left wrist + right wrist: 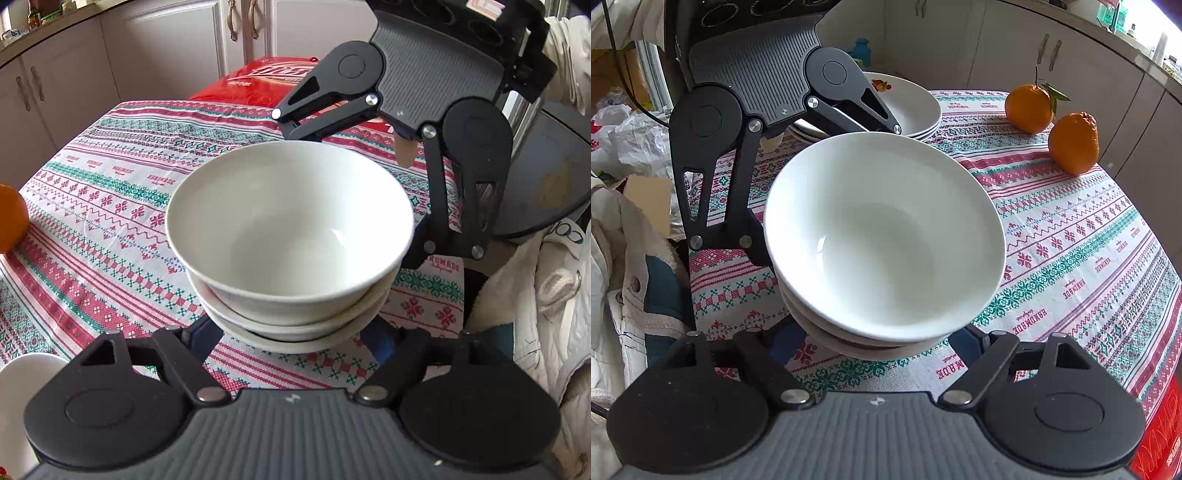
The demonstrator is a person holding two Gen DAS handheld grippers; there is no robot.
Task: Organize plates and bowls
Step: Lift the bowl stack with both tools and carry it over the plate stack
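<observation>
My left gripper (295, 332) sits at the near side of a stack of white bowls (291, 225), jaws spread wide either side of the stack's base; whether the pads actually touch it is hidden under the rims. The stack stands upright near the middle of the patterned tablecloth (110, 206), mouths facing straight up, round with no long axis to speak of. My right gripper (354, 195) comes in from the opposite side, also spread, arms flanking the stack. The left wrist view alone shows a red box (258, 83) beyond the table's far edge. Over in the right wrist view, the bowls (886, 236) lean a touch in the fisheye, and I get a pile of plates (908, 107) behind the left gripper (820, 177), plus two oranges (1028, 107) on the cloth (1089, 258) to the right.
</observation>
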